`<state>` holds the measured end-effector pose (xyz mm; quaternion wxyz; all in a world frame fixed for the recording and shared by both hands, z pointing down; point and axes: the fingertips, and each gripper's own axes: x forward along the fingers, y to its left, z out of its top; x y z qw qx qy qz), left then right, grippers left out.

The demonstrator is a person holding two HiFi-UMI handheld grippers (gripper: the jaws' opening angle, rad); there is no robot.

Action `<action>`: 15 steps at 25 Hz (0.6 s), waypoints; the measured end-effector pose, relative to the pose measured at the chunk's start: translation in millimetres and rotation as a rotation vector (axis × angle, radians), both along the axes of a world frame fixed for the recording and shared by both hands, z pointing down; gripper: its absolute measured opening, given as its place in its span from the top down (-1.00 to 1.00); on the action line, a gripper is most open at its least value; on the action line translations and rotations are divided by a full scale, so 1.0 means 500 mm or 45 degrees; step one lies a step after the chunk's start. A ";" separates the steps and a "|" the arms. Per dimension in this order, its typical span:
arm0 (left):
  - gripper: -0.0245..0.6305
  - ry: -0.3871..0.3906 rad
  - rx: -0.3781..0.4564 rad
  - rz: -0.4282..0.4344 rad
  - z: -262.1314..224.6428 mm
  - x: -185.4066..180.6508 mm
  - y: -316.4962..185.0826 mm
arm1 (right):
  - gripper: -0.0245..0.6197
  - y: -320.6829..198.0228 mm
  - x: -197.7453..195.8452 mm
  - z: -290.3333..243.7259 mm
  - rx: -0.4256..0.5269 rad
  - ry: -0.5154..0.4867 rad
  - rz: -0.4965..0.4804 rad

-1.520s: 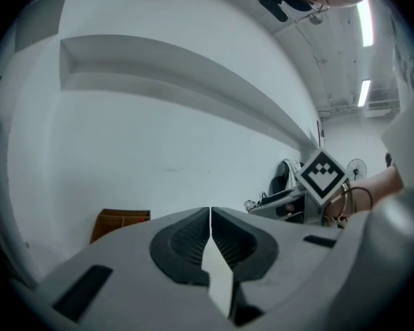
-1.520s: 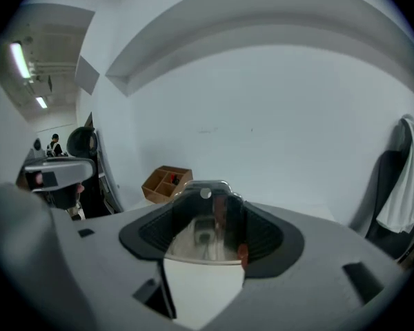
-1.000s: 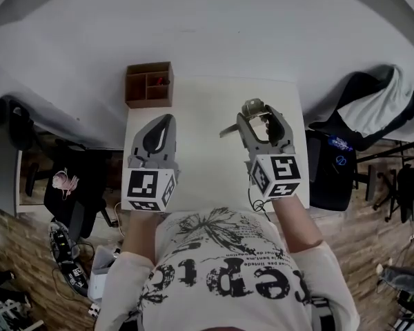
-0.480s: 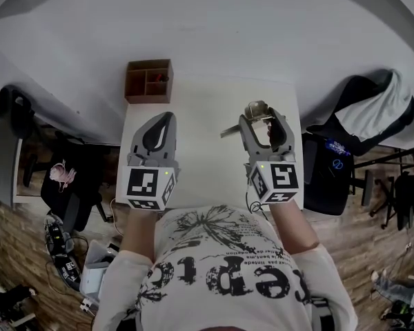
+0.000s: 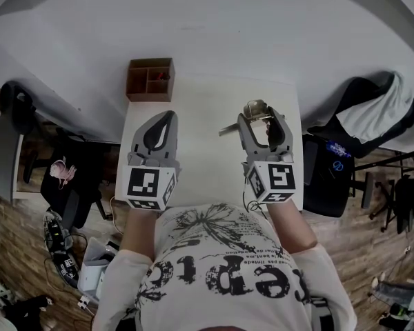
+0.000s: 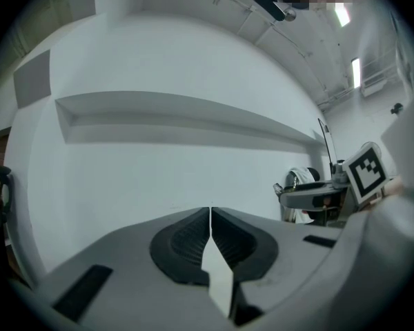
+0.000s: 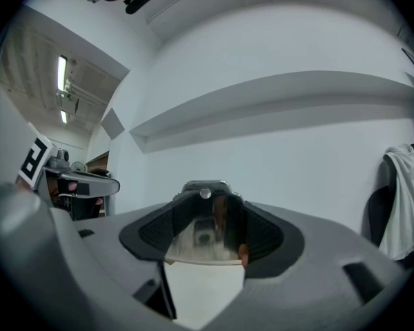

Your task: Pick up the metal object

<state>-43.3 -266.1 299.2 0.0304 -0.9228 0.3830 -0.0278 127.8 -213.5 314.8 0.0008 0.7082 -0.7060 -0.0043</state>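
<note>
My right gripper [image 5: 259, 114] is shut on a shiny metal object [image 5: 255, 109], held up above the white table [image 5: 207, 102]; a thin metal part sticks out to its left. In the right gripper view the metal object [image 7: 205, 219] sits clamped between the dark pads [image 7: 265, 233], with a rivet at its top. Over the table's left side, my left gripper [image 5: 164, 121] is shut with nothing in it. In the left gripper view its pads [image 6: 183, 240] meet along a thin seam, and the right gripper [image 6: 310, 193] shows at the far right.
A brown wooden box with compartments [image 5: 150, 80] stands at the table's back left corner. A black chair with a white cloth [image 5: 362, 126] is to the right of the table, and another black chair [image 5: 69, 185] to its left. A white wall lies beyond.
Both grippers keep almost the same pose, the right one still shut on the metal object. The view has shifted slightly.
</note>
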 end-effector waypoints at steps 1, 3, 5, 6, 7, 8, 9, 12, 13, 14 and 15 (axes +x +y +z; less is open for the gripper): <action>0.89 -0.003 0.004 0.007 0.000 0.002 0.002 | 0.05 -0.001 0.000 0.000 0.003 0.006 -0.001; 0.89 -0.011 0.009 0.013 0.001 0.004 0.004 | 0.05 -0.003 -0.002 0.002 -0.001 0.016 -0.006; 0.89 -0.016 0.011 0.015 0.002 0.005 0.006 | 0.05 -0.004 -0.002 0.007 -0.010 0.016 -0.010; 0.89 -0.017 0.011 0.016 0.002 0.006 0.006 | 0.05 -0.004 -0.003 0.009 -0.014 0.018 -0.012; 0.89 -0.019 0.012 0.017 0.003 0.007 0.007 | 0.05 -0.004 -0.003 0.012 -0.018 0.022 -0.013; 0.89 -0.020 0.012 0.017 0.003 0.007 0.007 | 0.05 -0.004 -0.004 0.014 -0.021 0.027 -0.014; 0.89 -0.021 0.014 0.018 0.004 0.007 0.008 | 0.05 -0.004 -0.006 0.016 -0.024 0.031 -0.015; 0.89 -0.011 0.024 0.033 0.002 0.008 0.012 | 0.05 -0.004 -0.010 0.021 -0.033 0.035 -0.018; 0.89 -0.006 0.027 0.037 0.001 0.009 0.013 | 0.05 -0.004 -0.012 0.022 -0.036 0.036 -0.019; 0.89 -0.003 0.029 0.040 0.001 0.009 0.014 | 0.05 -0.004 -0.013 0.023 -0.037 0.037 -0.020; 0.89 -0.001 0.032 0.041 0.001 0.008 0.015 | 0.05 -0.004 -0.015 0.024 -0.037 0.037 -0.022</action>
